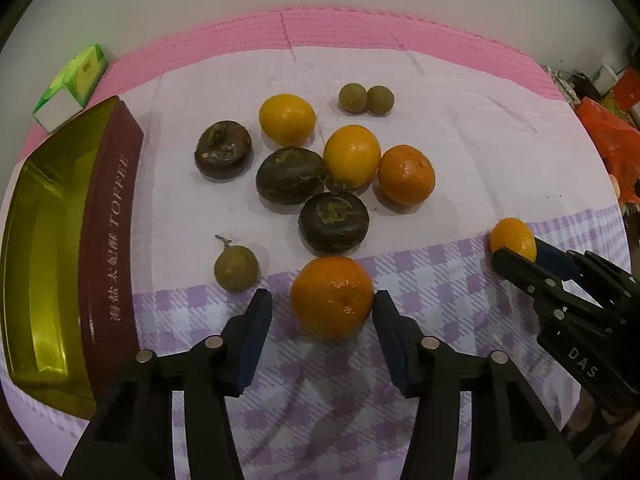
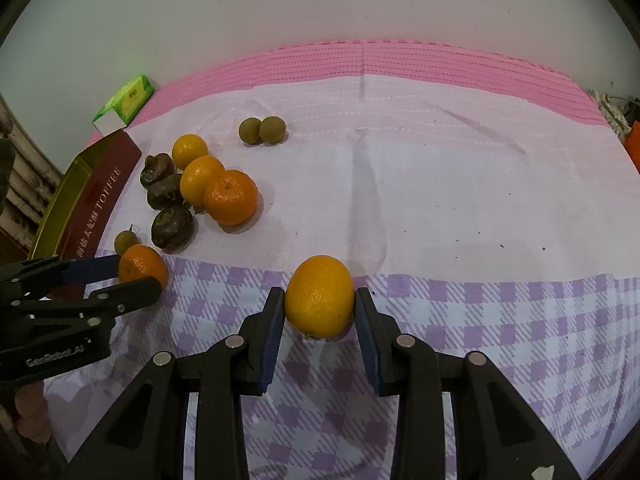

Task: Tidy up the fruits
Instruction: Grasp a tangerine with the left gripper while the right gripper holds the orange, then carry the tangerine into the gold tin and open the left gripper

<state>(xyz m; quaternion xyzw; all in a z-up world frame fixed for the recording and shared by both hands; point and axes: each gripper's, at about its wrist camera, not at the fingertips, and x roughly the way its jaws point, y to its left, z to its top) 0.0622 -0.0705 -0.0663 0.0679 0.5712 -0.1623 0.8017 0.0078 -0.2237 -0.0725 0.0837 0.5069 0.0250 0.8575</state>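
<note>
Checked cloth (image 1: 460,280); right fingers (image 2: 318,300) grip orange (image 2: 320,296), left fingers (image 1: 322,300) loosely straddle tangerine (image 1: 332,296).

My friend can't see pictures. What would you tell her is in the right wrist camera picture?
The right gripper is shut on a yellow-orange citrus fruit, over a purple checked cloth. At the left, the left gripper has its jaws around an orange mandarin. Behind lie more citrus, dark brown fruits, small greenish-brown ones and a red toffee tin.

Wide bare cloth (image 2: 460,184) right of the fruit cluster (image 1: 320,168), open to passage. Tin (image 1: 108,240) walling the left; green box (image 1: 76,84) behind; longan (image 1: 236,269) crowding the left gripper (image 1: 322,304).
</note>
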